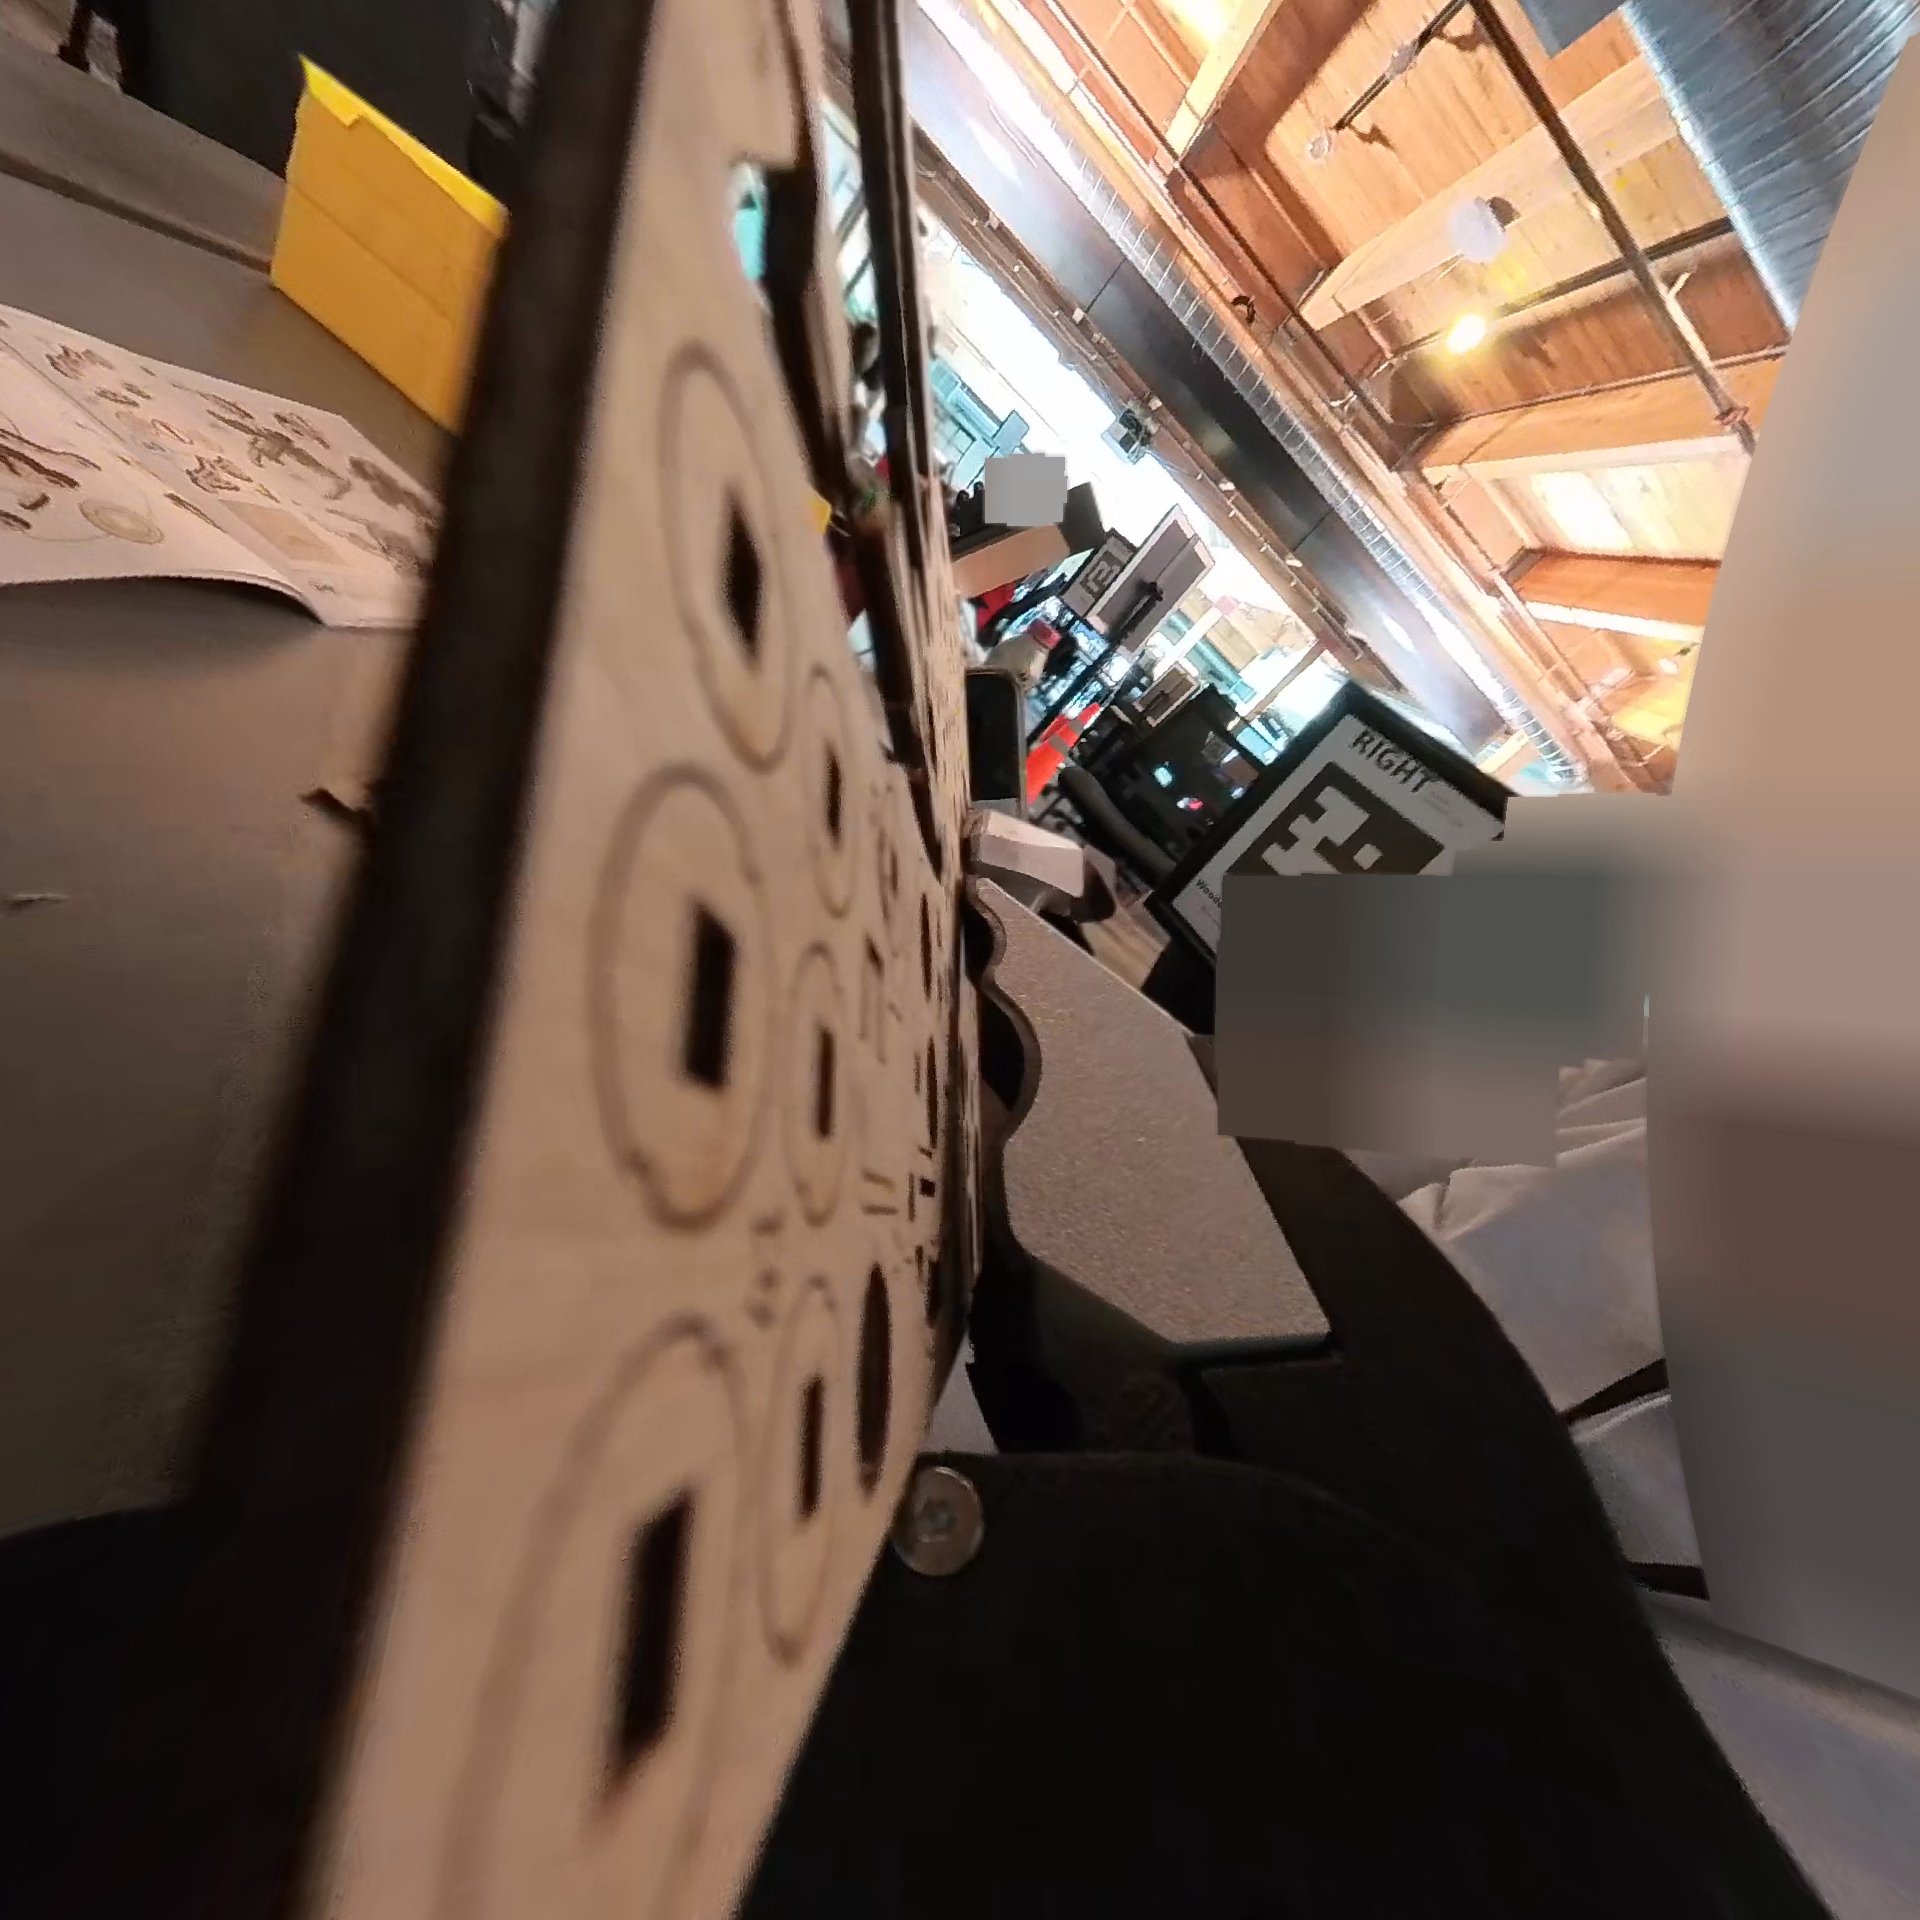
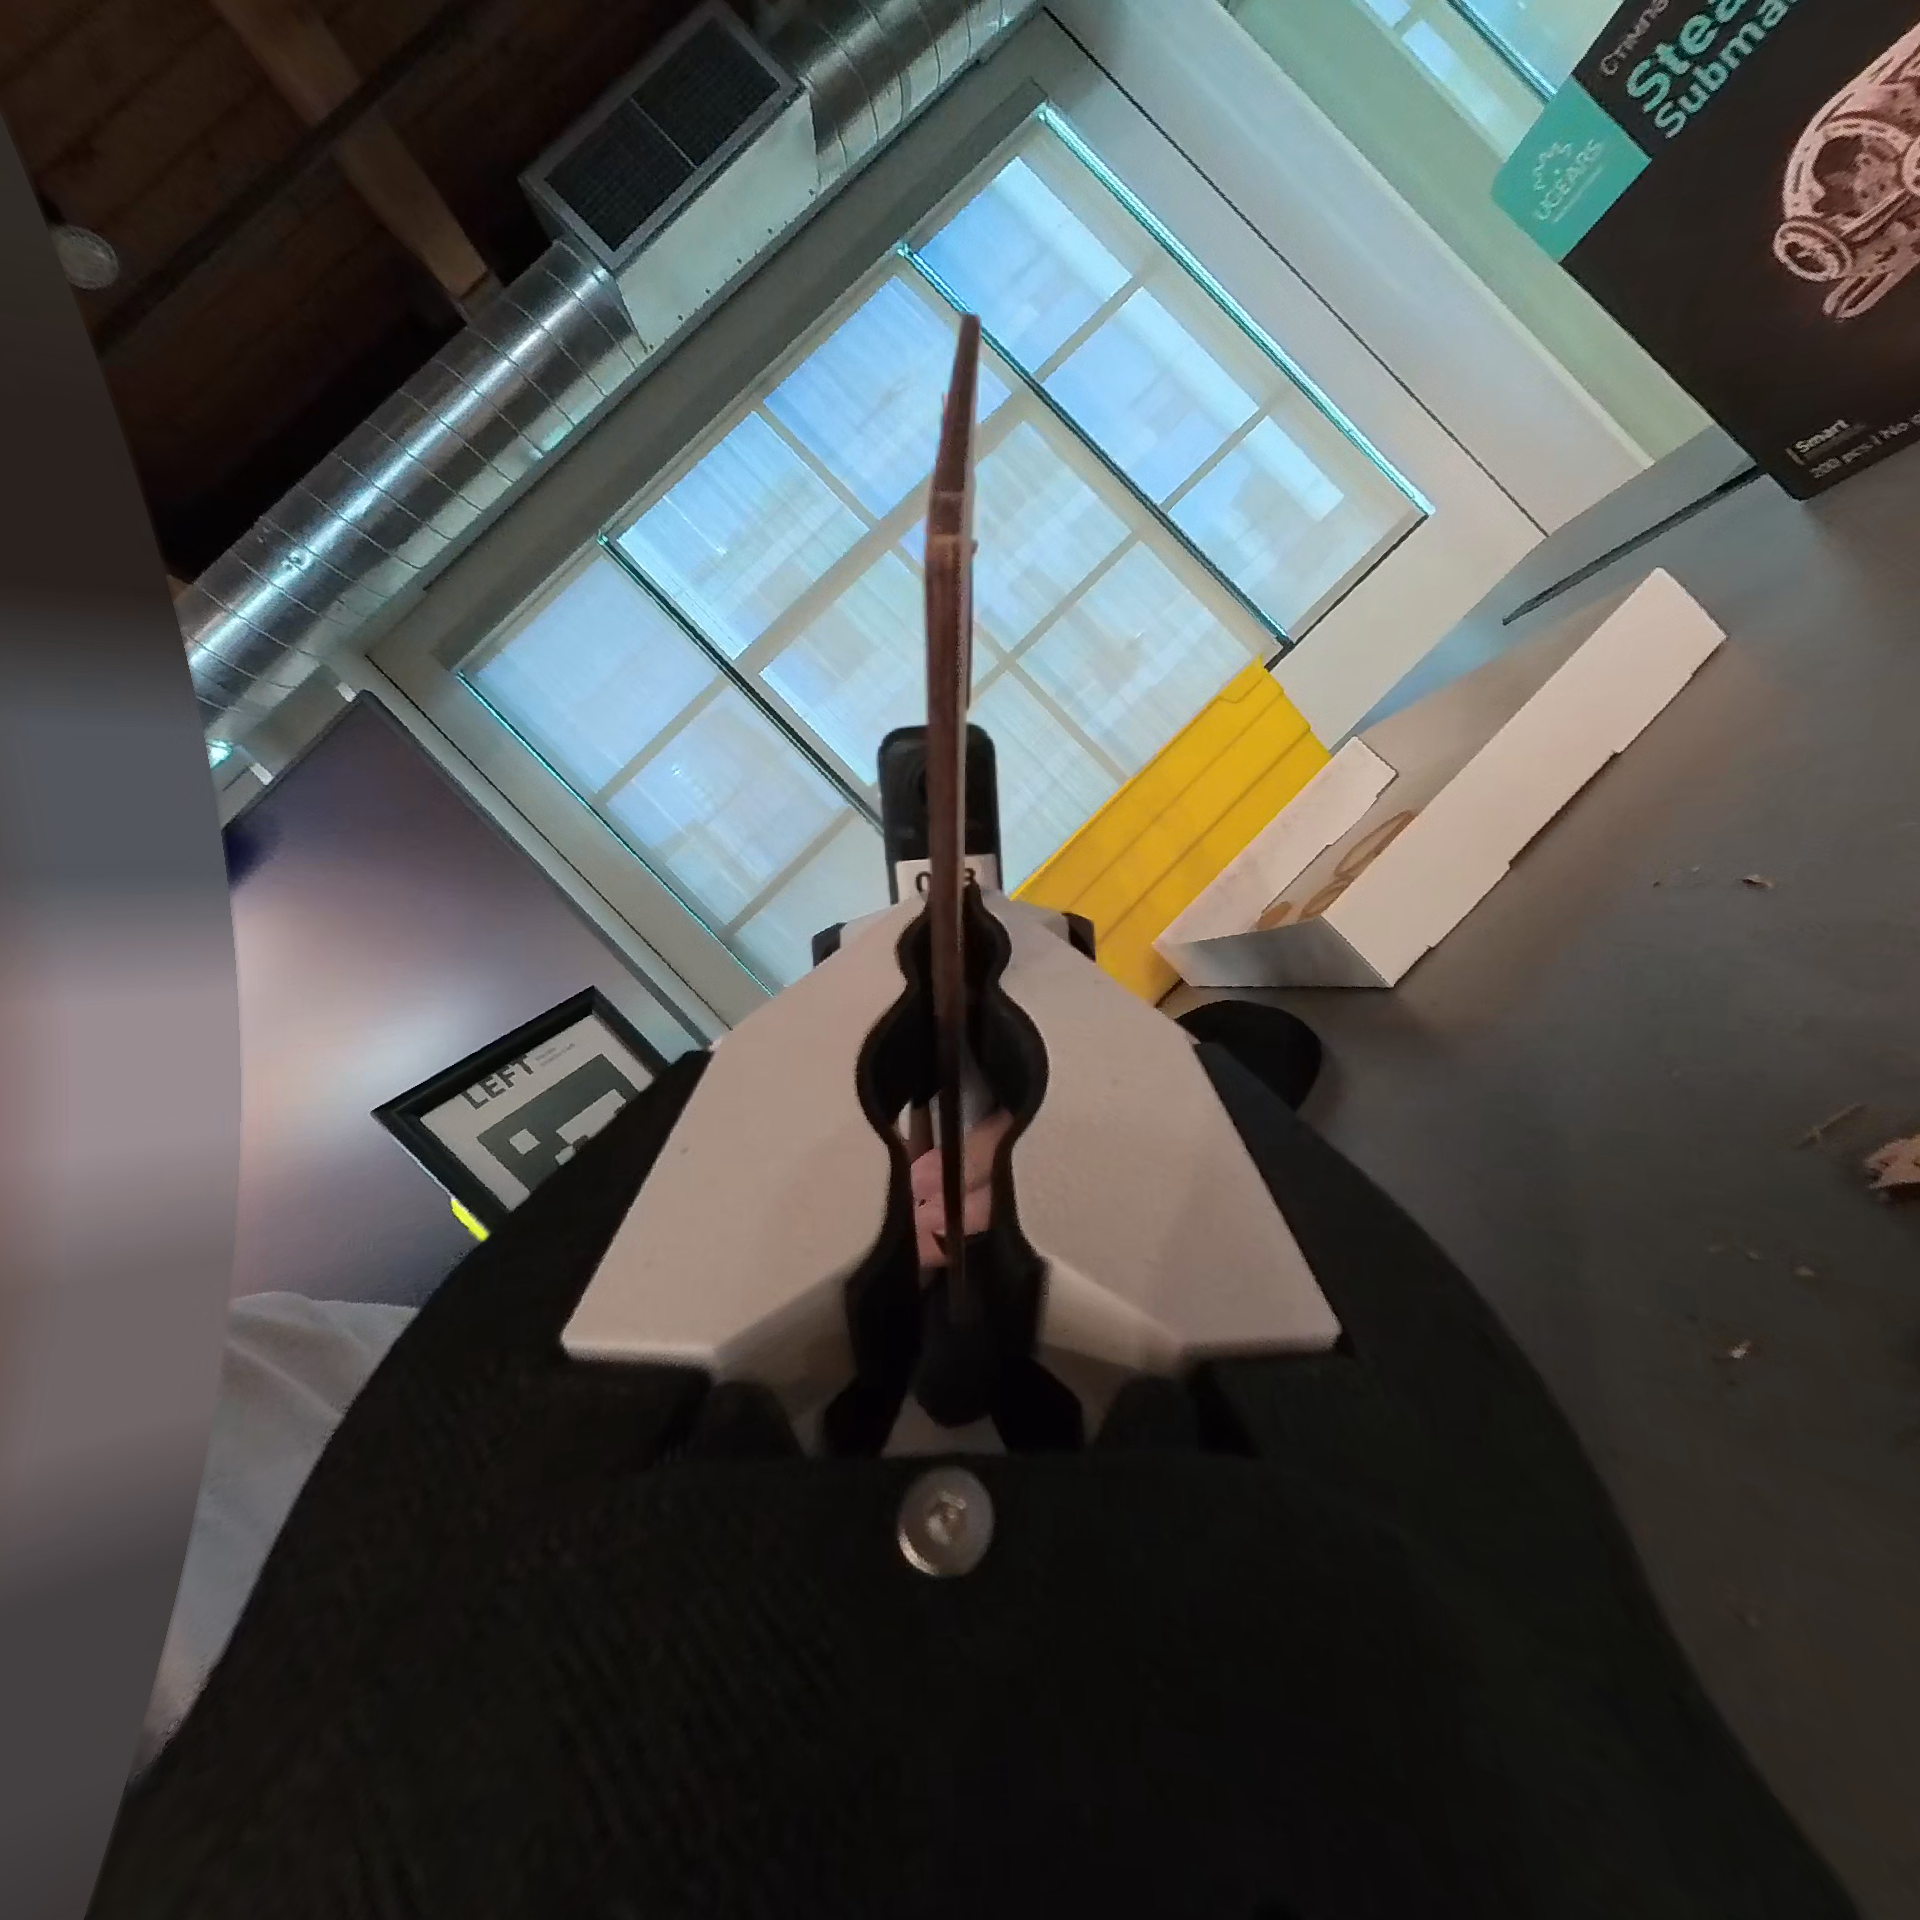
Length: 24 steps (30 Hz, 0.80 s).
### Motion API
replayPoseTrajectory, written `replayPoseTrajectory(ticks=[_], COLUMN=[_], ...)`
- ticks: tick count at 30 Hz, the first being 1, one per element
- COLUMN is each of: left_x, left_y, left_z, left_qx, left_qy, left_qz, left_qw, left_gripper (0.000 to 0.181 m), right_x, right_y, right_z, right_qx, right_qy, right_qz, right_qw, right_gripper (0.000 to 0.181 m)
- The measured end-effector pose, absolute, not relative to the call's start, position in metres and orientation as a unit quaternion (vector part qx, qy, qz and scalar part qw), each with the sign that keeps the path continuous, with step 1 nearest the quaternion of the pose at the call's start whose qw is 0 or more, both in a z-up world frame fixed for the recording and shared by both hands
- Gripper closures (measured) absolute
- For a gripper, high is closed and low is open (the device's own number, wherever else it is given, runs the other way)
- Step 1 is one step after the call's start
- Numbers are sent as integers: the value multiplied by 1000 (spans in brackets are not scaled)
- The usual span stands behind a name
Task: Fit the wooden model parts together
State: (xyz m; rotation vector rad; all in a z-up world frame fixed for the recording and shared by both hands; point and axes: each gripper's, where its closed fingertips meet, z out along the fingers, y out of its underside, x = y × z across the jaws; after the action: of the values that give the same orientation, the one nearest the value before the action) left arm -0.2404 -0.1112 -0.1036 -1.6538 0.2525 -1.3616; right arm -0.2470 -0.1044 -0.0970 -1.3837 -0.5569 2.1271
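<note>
Two grippers share one thin wooden sheet [image 2: 956, 644], and we see it edge-on in the right wrist view, a dark strip running up and away from our right gripper [image 2: 951, 1029] toward the window [image 2: 914, 582]. Our right gripper's grey fingers [image 2: 779, 1174] press together on the sheet's edge, the board passing straight down the slot between them. In the left wrist view the same wooden sheet [image 1: 582, 1039] fills the near left, its pale face covered with laser-cut rounded parts and dark slots, its burnt edge slanting up toward the ceiling; its long axis runs along our line of sight. Of the left gripper only one grey finger [image 1: 1122, 1132] shows, lying against the sheet's right face, so we cannot tell how that gripper stands. Both grippers tilt steeply upward, off the grey table [image 2: 1610, 1143]. To the right lie a white box [image 2: 1455, 831], a yellow bin [image 2: 1174, 842] and a dark kit box [image 2: 1787, 239]; to the left a printed instruction sheet [image 1: 187, 468].
</note>
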Motion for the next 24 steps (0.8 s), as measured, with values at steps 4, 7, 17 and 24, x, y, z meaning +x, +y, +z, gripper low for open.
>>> replayPoseTrajectory(ticks=[4, 7, 17, 24], left_x=[-240, -240, -240, -240], left_y=[-110, -110, -111, -111], left_z=[-104, -105, -104, -105], left_qx=[-674, -682, -688, -690], left_qy=[96, 105, 116, 115], left_qz=[-566, -548, -530, -528], left_qw=[465, 474, 482, 482], left_gripper=[179, 181, 181, 181], right_x=[-249, -249, -248, -249], right_y=[-106, -106, -107, -107], right_z=[-99, -99, -98, -99], right_qx=[-519, -519, -515, -519], right_qy=[-215, -214, -209, -210], right_qz=[781, 782, 791, 789], right_qw=[272, 270, 257, 254], right_gripper=[181, 181, 181, 181])
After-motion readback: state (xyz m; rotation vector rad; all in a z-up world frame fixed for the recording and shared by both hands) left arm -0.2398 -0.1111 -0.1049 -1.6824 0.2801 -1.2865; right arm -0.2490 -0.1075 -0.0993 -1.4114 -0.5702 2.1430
